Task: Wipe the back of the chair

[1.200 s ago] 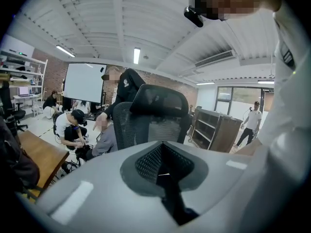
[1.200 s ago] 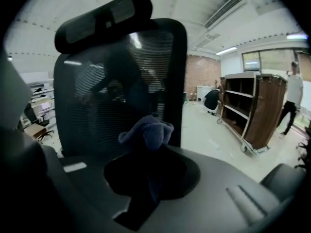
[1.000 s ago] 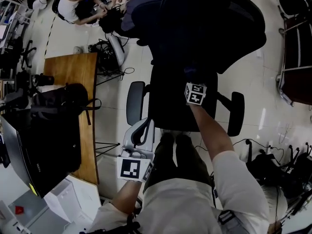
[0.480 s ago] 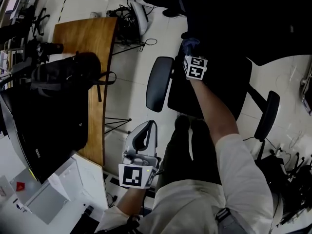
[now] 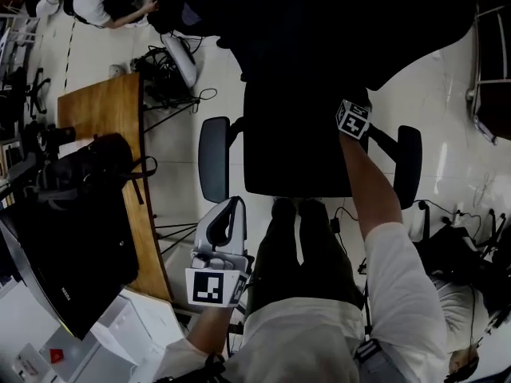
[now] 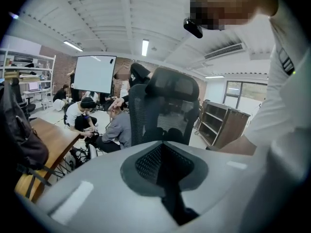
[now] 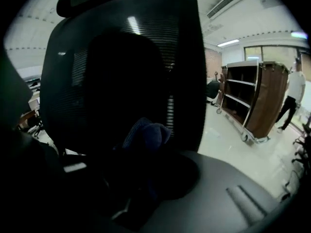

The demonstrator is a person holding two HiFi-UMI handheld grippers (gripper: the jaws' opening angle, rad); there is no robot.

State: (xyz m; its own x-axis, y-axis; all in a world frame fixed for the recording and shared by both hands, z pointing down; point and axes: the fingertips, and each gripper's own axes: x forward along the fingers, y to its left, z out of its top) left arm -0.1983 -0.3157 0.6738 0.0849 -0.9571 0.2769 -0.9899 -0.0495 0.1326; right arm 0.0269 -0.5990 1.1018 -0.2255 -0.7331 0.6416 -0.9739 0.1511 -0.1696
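A black mesh office chair (image 5: 295, 146) stands in front of me, its backrest (image 5: 319, 22) at the top of the head view. My right gripper (image 5: 351, 112) reaches over the seat to the right part of the lower backrest. It is shut on a dark blue cloth (image 7: 146, 134), which sits right at the mesh back (image 7: 121, 62); whether they touch I cannot tell. My left gripper (image 5: 221, 228) hangs low by my waist, left of the chair. Its jaws are shut with nothing between them (image 6: 163, 147). The chair (image 6: 163, 108) stands ahead of it.
A wooden desk (image 5: 100, 114) with a black bag (image 5: 96, 166) stands at the left, with cables (image 5: 164, 74) on the floor beyond. People sit on the floor (image 5: 100, 2) at the far left. A brown shelf cart (image 7: 252, 98) stands to the right of the chair.
My right gripper with the cloth has swept from the left part of the chair's lower back to the right part. The left gripper has stayed by my waist.
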